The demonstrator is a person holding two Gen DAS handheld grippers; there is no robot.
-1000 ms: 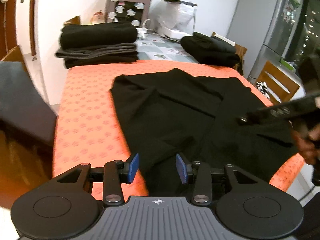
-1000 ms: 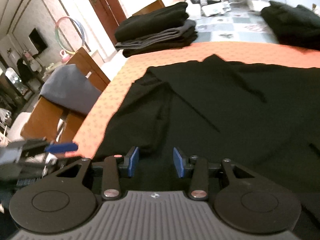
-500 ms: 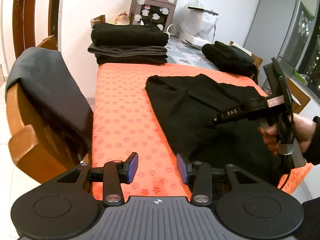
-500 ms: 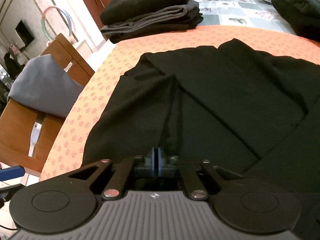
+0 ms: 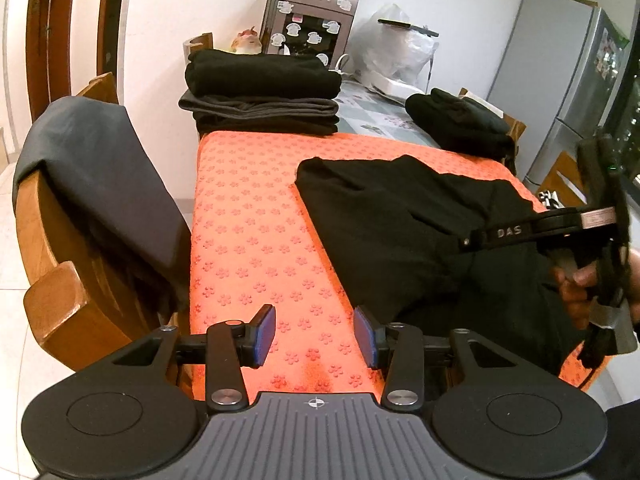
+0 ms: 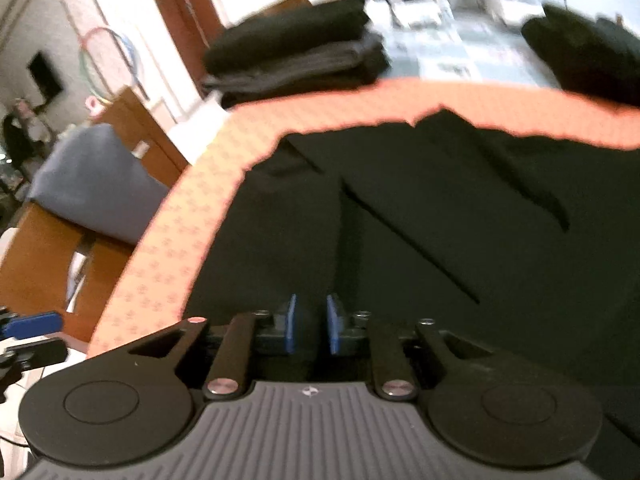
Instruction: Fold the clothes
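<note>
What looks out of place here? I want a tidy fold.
The black garment lies creased and skewed on the orange mat, its near edge hanging over the front. A second unfolded black heap sits behind it. Nothing looks spilled or damaged.

Black garment (image 5: 404,224) — rumpled, partly folded — lies on orange mat (image 5: 248,216).

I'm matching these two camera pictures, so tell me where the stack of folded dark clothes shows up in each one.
Left wrist view: the stack of folded dark clothes sits upper centre-left, beyond the far end of the orange mat.
Right wrist view: the stack is upper centre-left, blurred, past the mat's far edge.
Shared landmark: the wooden chair draped with grey cloth, at the left in both.
</note>
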